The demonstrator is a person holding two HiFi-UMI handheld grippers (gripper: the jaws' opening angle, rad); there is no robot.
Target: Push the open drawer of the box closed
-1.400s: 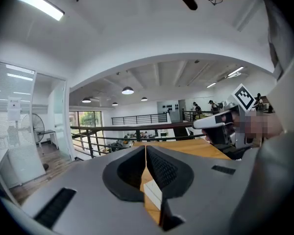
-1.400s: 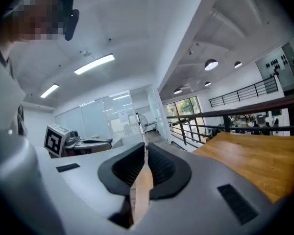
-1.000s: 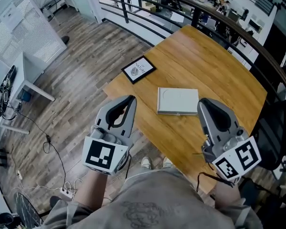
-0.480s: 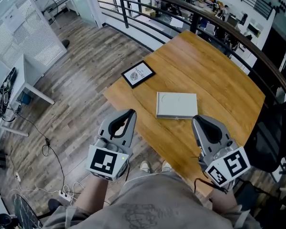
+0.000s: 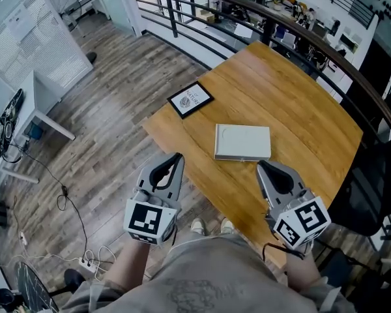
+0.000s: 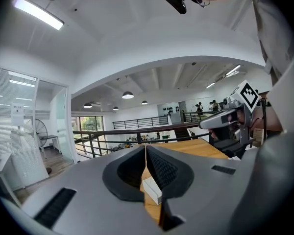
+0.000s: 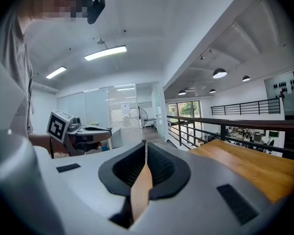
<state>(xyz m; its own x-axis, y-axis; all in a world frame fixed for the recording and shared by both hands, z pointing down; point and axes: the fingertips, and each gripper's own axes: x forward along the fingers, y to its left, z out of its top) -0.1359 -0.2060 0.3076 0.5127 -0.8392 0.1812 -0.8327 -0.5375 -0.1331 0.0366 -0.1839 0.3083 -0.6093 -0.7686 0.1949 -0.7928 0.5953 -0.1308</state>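
While the head view has the whole white box flat on the table, farther out than both tongs and touched by neither, the view from the left tongs only catches one corner of it below tips pressed together on nothing. Same for the right tongs: tips together, empty, just bare table wood behind

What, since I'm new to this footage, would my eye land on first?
The two grey tools at the bottom of the head view, left tool and right tool, both shut and empty. Beyond them a flat white box lies on the wooden table, a black-framed card near its left corner.
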